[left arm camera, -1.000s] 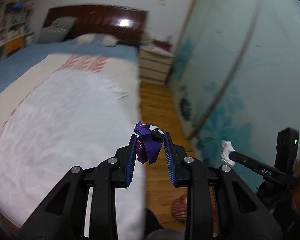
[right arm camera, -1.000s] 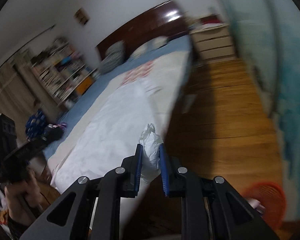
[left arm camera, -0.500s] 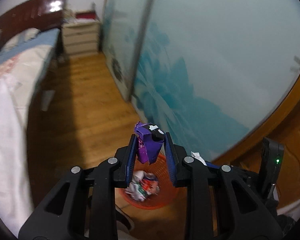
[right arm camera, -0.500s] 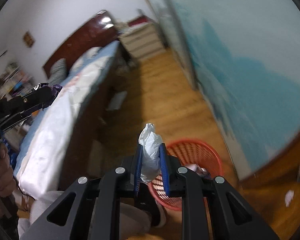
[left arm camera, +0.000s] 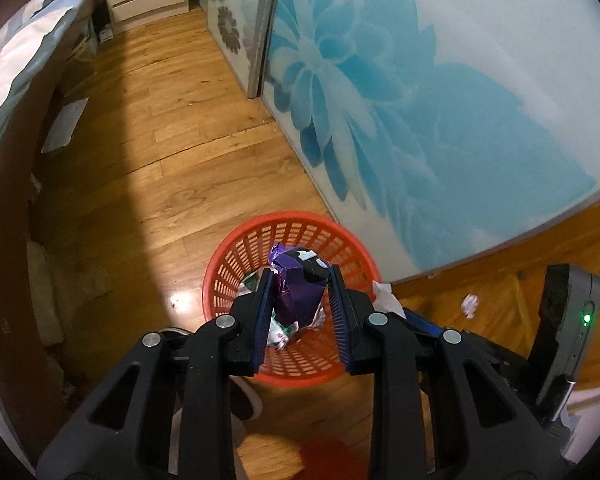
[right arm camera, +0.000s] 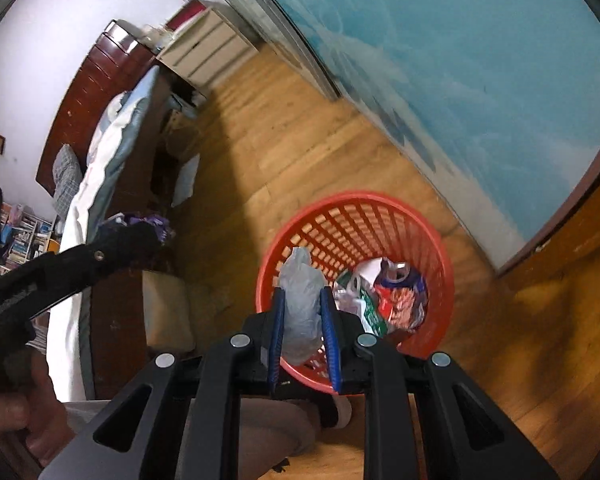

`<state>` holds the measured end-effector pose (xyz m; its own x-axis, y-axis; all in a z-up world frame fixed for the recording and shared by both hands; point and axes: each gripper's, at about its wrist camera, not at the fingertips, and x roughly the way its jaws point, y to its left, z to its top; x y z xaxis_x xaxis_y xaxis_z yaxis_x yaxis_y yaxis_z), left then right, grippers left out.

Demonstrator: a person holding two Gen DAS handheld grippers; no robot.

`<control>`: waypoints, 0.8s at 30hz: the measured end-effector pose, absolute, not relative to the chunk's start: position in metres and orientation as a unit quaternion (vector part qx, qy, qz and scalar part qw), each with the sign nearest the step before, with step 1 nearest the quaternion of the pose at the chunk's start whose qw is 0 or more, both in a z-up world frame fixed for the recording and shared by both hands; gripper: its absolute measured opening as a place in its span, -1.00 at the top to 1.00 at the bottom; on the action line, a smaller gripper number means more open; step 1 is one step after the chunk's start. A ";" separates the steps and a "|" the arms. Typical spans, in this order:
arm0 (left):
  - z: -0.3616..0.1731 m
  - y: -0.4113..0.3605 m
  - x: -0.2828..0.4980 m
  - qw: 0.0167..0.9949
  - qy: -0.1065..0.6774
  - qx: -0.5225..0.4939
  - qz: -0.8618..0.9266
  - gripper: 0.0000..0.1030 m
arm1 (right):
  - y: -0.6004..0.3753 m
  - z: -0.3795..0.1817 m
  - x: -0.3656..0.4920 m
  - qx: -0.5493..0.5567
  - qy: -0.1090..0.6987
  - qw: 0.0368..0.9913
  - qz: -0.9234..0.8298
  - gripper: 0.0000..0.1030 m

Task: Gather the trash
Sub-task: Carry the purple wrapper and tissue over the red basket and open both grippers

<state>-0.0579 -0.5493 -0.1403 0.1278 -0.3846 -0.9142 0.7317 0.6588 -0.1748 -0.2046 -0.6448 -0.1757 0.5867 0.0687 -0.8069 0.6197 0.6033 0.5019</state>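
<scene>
A crumpled purple wrapper (left arm camera: 300, 286) sits pinched between the blue pads of the left gripper (left arm camera: 300, 276), hanging right over the mouth of the red mesh basket (left arm camera: 236, 256) on the wooden floor (left arm camera: 172, 128). In the right wrist view a wad of white tissue (right arm camera: 302, 300) is caught between the narrow jaws of the right gripper (right arm camera: 302, 296), just above the basket's rim at about nine o'clock. Inside the basket lies more rubbish, wrappers (right arm camera: 392, 296) in red, green and white, piled toward three o'clock. Another small scrap of paper (left arm camera: 470, 305) lies on the floor near the basket, out at three o'clock. Beyond, at one o'clock, runs a sliding door (left arm camera: 420, 100) with a big blue flower; the bed (right arm camera: 100, 184) stretches off at ten o'clock.
</scene>
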 end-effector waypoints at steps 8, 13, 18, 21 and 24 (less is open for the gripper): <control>-0.142 -0.547 -0.062 0.732 0.539 0.173 -0.378 0.47 | -0.647 -0.186 -0.183 0.398 0.422 0.793 -0.184 0.61; -0.141 -0.552 -0.066 0.735 0.533 0.181 -0.378 0.47 | -0.650 -0.179 -0.185 0.390 0.413 0.799 -0.199 0.41; -0.138 -0.548 -0.064 0.748 0.525 0.176 -0.366 -0.22 | -0.649 -0.168 -0.188 0.374 0.399 0.809 -0.215 -0.19; -0.132 -0.540 -0.061 0.759 0.518 0.169 -0.358 -0.23 | -0.647 -0.159 -0.189 0.362 0.391 0.816 -0.224 -0.19; -0.104 -0.523 -0.058 0.805 0.466 0.164 -0.329 -0.23 | -0.643 -0.140 -0.189 0.341 0.381 0.825 -0.238 -0.19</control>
<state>-0.0579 -0.5228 -0.1041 0.3495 -0.3765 -0.8580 0.6825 0.7297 -0.0422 -0.1886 -0.6428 -0.1396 0.5953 -0.1333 -0.7924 0.6536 0.6539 0.3811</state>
